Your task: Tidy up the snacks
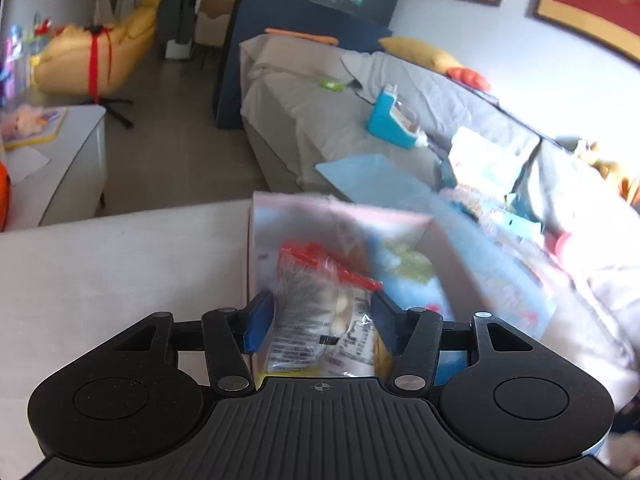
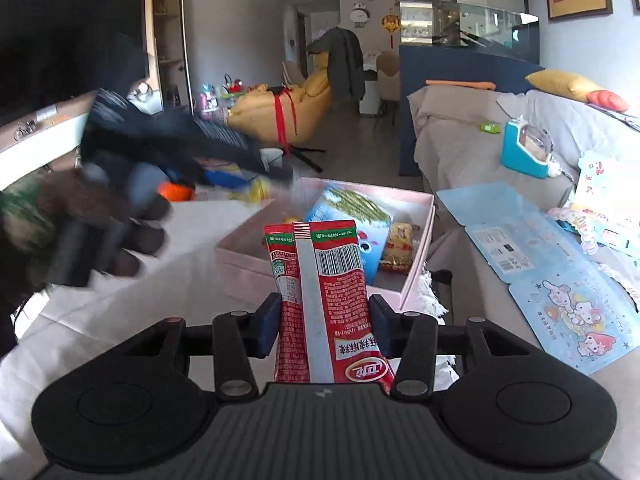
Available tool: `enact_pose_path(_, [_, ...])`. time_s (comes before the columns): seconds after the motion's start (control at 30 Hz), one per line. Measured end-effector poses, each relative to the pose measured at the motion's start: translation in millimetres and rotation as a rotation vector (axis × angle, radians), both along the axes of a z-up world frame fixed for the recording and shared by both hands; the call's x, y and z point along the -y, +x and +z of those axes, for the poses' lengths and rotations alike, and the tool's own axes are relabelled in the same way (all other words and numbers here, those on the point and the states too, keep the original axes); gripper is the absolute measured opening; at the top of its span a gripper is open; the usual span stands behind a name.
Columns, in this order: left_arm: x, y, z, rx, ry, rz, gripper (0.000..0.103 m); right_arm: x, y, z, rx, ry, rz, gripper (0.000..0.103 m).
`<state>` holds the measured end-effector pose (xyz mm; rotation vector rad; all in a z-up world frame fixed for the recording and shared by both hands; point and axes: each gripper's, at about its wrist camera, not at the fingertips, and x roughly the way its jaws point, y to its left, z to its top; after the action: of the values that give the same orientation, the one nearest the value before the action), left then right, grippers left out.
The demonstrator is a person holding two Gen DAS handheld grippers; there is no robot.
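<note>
The grey sofa (image 2: 460, 136) fills the right side of my view, draped in a cover, with a blue cartoon card (image 2: 552, 264) lying flat on its seat and a small teal box (image 2: 520, 152) further back. In front of it stands the white table (image 2: 120, 320), and on its far end, next to the sofa, sits the pink box (image 2: 420, 256), open at the top. Inside the box I see a blue bag (image 2: 352, 216) with green stripes leaning against the far side and a small yellow packet (image 2: 400, 248) beside it on the right.

My right gripper (image 2: 324, 324) is clamped on a red snack packet (image 2: 320, 288), which stands upright between the blue pads, its barcode facing me, just short of the pink box's near wall.

My left gripper (image 1: 322, 320) grasps a clear snack bag (image 1: 320, 312) with a red top edge and pale pieces inside, and holds it above the open pink box (image 1: 256, 248). That view is blurred, so the contents below are hard to make out. From the right camera, the left gripper (image 2: 180, 148) shows only as a dark smear above the table.
</note>
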<state>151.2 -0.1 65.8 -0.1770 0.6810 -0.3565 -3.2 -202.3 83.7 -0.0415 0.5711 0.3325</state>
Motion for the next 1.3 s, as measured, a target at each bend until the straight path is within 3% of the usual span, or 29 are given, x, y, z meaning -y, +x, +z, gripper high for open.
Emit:
enact_pose_path(0.13, [-11.0, -19.7, -6.2, 0.055, -0.088, 0.048, 0.057, 1.4, 15.7, -0.7, -0.018, 0.025, 0.001, 0.046])
enact_pose_path(0.3, [-23.1, -31.9, 3.2, 0.103, -0.095, 0.105, 0.057, -7.2, 83.5, 10.7, 0.013, 0.106, -0.054, 0.047])
enact_pose_path(0.37, [-27.8, -36.4, 5.5, 0.089, -0.097, 0.12, 0.057, -15.0, 116.3, 6.3, 0.045, 0.113, -0.08, 0.053])
enact_pose_path(0.47, [-36.2, -62.6, 5.8, 0.092, -0.076, 0.124, 0.057, -24.9, 156.2, -8.2, -0.056, 0.075, -0.09, 0.057])
enact_pose_path(0.63, [-34.8, -109.6, -14.9, 0.07, 0.021, 0.125, 0.057, -26.8, 107.7, -18.8, -0.022, 0.059, -0.061, 0.061])
enact_pose_path(0.73, [-25.5, -138.8, -33.2, 0.018, 0.095, 0.144, 0.057, -29.6, 64.6, -29.1, -0.039, 0.044, -0.053, 0.073])
enact_pose_path(0.8, [-19.6, -155.4, -43.7, -0.011, 0.14, 0.176, 0.057, -40.4, 30.1, -34.4, 0.05, -0.063, -0.087, 0.08])
enact_pose_path(0.9, [-13.2, -170.3, -56.1, -0.035, 0.158, 0.199, 0.058, -56.3, -5.0, -45.6, 0.014, -0.126, -0.012, 0.081])
enact_pose_path(1.0, [-3.0, -179.0, -60.2, 0.01, 0.213, 0.209, 0.058, -65.8, -15.4, -63.9, -0.058, -0.155, 0.027, 0.081])
enact_pose_path(1.07, [-1.3, -181.6, -60.4, 0.011, 0.21, 0.226, 0.058, -65.1, -11.8, -74.2, -0.093, -0.182, -0.013, 0.081])
enact_pose_path(1.2, [2.5, -185.9, -62.2, 0.028, 0.216, 0.242, 0.058, -47.4, -4.6, -79.2, -0.154, -0.089, -0.095, 0.091])
enact_pose_path(1.3, [6.6, -185.3, -63.8, 0.038, 0.239, 0.249, 0.06, -46.8, -4.5, -81.3, -0.151, -0.094, -0.093, 0.096])
